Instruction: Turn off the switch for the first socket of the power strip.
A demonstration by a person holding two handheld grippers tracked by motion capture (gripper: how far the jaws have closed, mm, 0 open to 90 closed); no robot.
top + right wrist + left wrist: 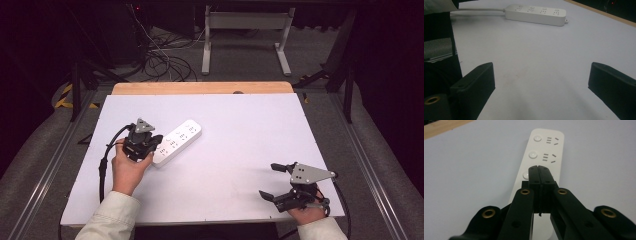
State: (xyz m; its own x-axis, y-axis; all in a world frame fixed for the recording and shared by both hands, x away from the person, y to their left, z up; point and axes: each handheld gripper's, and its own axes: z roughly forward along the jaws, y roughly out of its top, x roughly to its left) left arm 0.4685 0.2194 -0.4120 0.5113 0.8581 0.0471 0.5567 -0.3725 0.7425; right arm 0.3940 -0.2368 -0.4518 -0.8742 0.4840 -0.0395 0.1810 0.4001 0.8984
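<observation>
A white power strip (177,141) with several sockets and round buttons lies slantwise on the white table top (240,135), left of centre. My left gripper (156,143) is at the strip's near end, held in a hand. In the left gripper view its jaws are shut together with nothing between them, and the left gripper (539,167) has its tips over the power strip (546,152) beside a round button (526,175). Whether the tips touch it is unclear. My right gripper (270,181) rests open near the front right edge. Far ahead of the right gripper (541,75) lies the power strip (536,14).
The strip's white cord (481,10) runs off to the left in the right gripper view. A wooden strip (200,88) borders the table's far edge. Beyond it, black cables (160,60) lie on the floor next to a white desk frame (245,30).
</observation>
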